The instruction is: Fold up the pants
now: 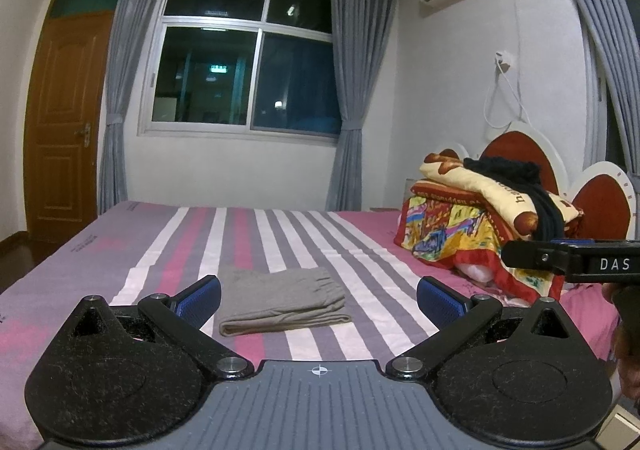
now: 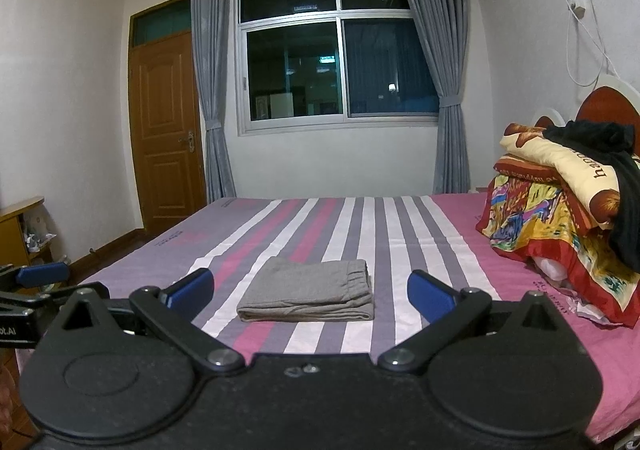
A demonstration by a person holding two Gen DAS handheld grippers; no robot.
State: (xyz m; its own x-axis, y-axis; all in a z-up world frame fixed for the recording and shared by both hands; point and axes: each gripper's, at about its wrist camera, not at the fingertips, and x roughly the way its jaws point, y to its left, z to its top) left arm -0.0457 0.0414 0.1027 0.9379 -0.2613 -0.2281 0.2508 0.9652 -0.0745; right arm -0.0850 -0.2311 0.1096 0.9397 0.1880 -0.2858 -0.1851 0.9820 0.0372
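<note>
Grey pants [image 1: 282,300] lie folded into a small flat rectangle on the striped bed sheet [image 1: 120,250]; they also show in the right wrist view [image 2: 310,290]. My left gripper [image 1: 319,300] is open and empty, held above the near bed edge, short of the pants. My right gripper [image 2: 311,292] is open and empty, also back from the pants. Each gripper shows at the edge of the other's view: the right one [image 1: 568,256] and the left one [image 2: 36,276].
A pile of colourful bedding [image 2: 560,209] with a black garment [image 2: 600,145] on top sits at the bed's right by the red headboard [image 1: 516,153]. A window [image 1: 248,61] with grey curtains and a wooden door [image 2: 166,129] are behind the bed.
</note>
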